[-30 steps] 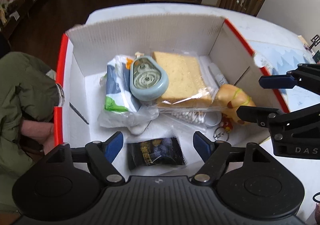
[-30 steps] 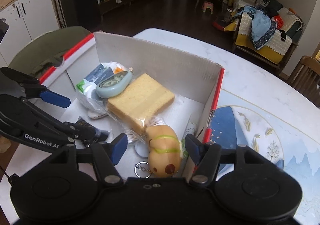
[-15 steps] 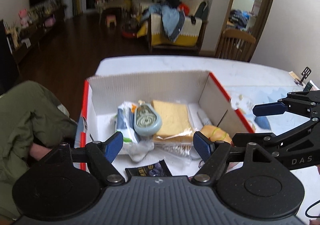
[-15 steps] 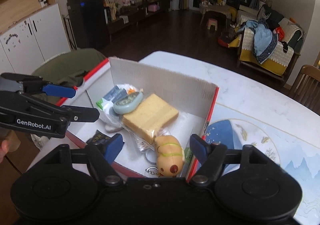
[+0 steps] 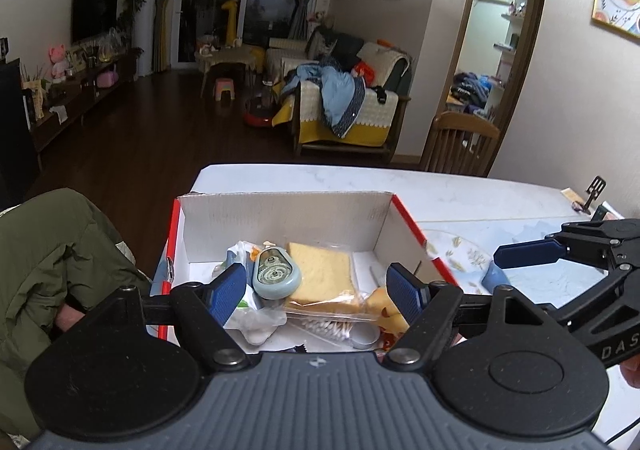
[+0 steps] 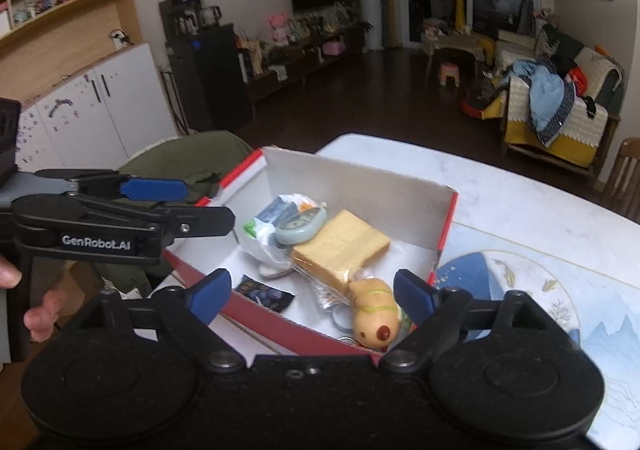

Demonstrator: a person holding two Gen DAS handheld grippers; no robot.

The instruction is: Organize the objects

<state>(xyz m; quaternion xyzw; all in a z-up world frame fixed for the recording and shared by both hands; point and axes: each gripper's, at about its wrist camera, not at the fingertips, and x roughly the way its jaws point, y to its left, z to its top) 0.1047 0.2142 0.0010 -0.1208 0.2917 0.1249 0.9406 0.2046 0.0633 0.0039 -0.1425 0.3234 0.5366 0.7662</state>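
Hovering above box (image 6: 360, 178) on table (image 6: 500, 202) | left hand-held gripper (image 5: 316, 292) apart, empty | right hand-held gripper (image 6: 312, 296) just opening wide, empty | toy (image 6: 376, 316), bread (image 6: 340, 246) inside box | next: retreat clear of rim, avoid snagging wall.

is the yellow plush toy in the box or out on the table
In the box. The yellow plush toy lies inside the red-edged cardboard box, at its near corner beside the bagged slice of bread.

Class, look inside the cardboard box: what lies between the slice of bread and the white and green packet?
A pale blue-green oval case lies between them, leaning on the white and green packet and touching the slice of bread. Both wrist views show it.
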